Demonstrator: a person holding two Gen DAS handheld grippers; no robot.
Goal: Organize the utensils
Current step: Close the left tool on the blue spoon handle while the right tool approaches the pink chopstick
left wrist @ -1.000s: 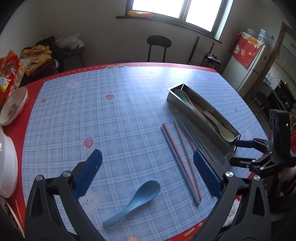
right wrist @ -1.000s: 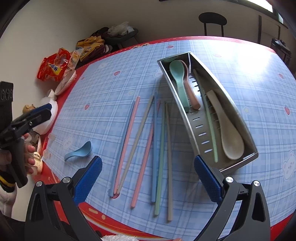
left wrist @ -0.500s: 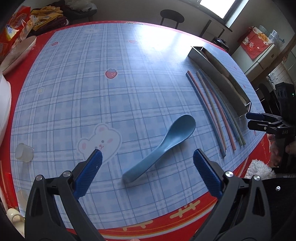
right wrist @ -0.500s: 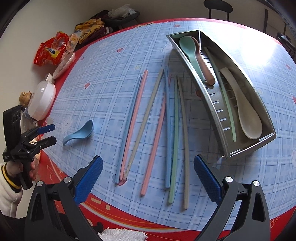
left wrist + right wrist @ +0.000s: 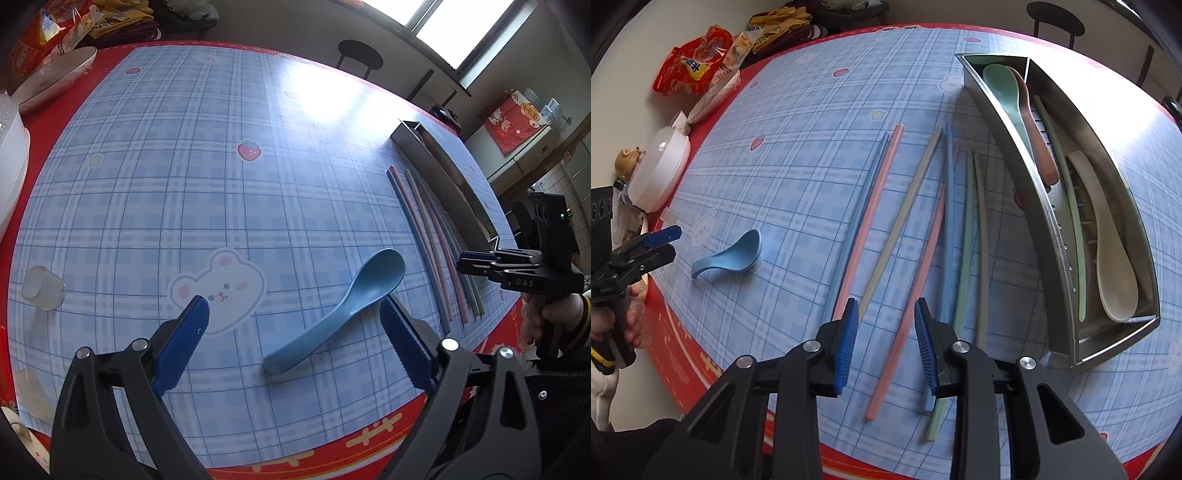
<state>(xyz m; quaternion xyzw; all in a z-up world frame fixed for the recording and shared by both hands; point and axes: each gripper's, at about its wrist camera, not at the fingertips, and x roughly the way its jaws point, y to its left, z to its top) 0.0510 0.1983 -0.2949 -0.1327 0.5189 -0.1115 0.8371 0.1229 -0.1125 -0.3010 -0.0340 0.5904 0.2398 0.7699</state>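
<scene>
Left tongs (image 5: pixel 291 325): jaws wide apart, having just narrowed a little, low over the bench; nothing pressed between the blue ribbed pads (image 5: pixel 400 341). Between them, lying flat on the blue checked tablecloth with a red border (image 5: pixel 184 155), a light blue plastic soup spoon (image 5: pixel 343 306), bowl toward the far right, handle end toward the near edge. Right pad just beside the neck of the spoon, contact not clear; left pad well apart from it, over a printed white bear face (image 5: pixel 221 288).

Right tongs (image 5: pixel 886 332): jaws narrowed to a small gap after just closing, still not meeting, gripping nothing. In the gap, seen from above, a long pink chopstick (image 5: pixel 908 295) lying on the cloth; whether the pads touch it cannot be told. Beside it, in a loose row, more chopsticks: a blue and pink pair (image 5: pixel 864 221) to the left, a grey one (image 5: pixel 905 218) crossing, blue, green and grey ones (image 5: pixel 964 240) to the right.

Further right, a long stainless steel utensil tray (image 5: pixel 1027 206), holding a green spoon (image 5: pixel 1004 92), a brown spoon (image 5: pixel 1038 140), a green chopstick (image 5: pixel 1075 240) and a beige spoon (image 5: pixel 1108 251).

At the left edge of the bench, a white lidded bowl (image 5: pixel 661 166) and a red snack bag (image 5: pixel 694 62).
</scene>
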